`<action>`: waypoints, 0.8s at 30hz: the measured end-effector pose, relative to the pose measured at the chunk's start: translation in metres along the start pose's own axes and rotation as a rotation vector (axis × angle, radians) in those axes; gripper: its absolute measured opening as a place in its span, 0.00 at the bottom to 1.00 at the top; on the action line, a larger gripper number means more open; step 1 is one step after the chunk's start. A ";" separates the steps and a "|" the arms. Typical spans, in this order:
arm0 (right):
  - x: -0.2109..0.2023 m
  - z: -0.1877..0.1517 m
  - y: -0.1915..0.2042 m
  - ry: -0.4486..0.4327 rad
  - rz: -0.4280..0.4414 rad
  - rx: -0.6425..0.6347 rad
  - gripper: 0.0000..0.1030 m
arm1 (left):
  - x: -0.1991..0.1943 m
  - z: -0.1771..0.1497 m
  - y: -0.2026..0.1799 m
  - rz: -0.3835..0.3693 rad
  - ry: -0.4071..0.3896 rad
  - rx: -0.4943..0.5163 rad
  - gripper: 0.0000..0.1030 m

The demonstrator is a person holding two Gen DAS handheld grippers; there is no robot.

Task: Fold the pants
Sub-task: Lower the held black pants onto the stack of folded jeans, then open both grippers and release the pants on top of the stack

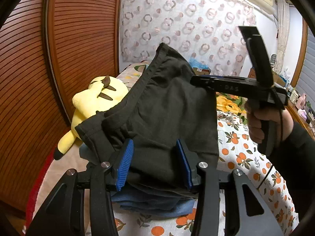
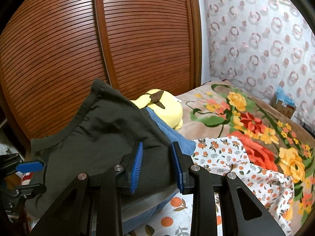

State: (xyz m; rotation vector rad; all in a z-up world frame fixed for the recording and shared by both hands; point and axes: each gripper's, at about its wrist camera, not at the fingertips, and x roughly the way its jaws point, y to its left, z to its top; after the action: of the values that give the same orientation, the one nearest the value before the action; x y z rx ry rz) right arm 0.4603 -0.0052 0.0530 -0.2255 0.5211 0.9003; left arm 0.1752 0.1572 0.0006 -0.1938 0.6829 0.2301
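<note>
Folded black pants [image 1: 163,106] lie on a stack of blue clothes [image 1: 157,202] on the bed; they also show in the right wrist view [image 2: 94,137]. My left gripper [image 1: 155,163] is open, its blue pads either side of the pants' near edge. My right gripper [image 2: 157,167] is open over the pants' right edge; from the left wrist view it [image 1: 198,80] sits at the pants' far right side. The left gripper's blue pad [image 2: 29,166] shows at the pants' left edge.
A yellow plush toy [image 1: 92,106] lies behind the stack against the brown slatted wardrobe [image 1: 59,59]. The bed has an orange-print sheet [image 1: 246,157] and a floral blanket [image 2: 256,122]. A patterned curtain [image 1: 187,25] hangs at the back.
</note>
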 end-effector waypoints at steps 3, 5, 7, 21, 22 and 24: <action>-0.013 -0.003 0.005 -0.015 -0.004 0.007 0.30 | -0.002 0.000 0.000 0.009 -0.002 0.001 0.45; -0.019 -0.009 0.009 -0.024 -0.004 0.014 0.30 | -0.004 -0.001 0.002 0.009 -0.006 -0.001 0.45; -0.028 -0.013 0.014 -0.032 -0.001 0.017 0.30 | -0.007 -0.002 0.003 0.013 -0.010 0.001 0.45; -0.079 -0.038 0.043 -0.066 0.010 0.015 0.30 | -0.038 -0.012 -0.001 0.024 -0.066 0.032 0.80; -0.082 -0.040 0.043 -0.067 0.009 0.019 0.30 | -0.041 -0.013 -0.002 0.034 -0.072 0.037 0.80; -0.087 -0.043 0.046 -0.070 0.005 0.024 0.30 | -0.043 -0.015 -0.004 0.038 -0.074 0.051 0.80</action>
State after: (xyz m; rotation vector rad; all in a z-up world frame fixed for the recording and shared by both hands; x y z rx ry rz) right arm 0.3656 -0.0543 0.0626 -0.1699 0.4675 0.9033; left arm 0.1352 0.1430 0.0173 -0.1232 0.6190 0.2549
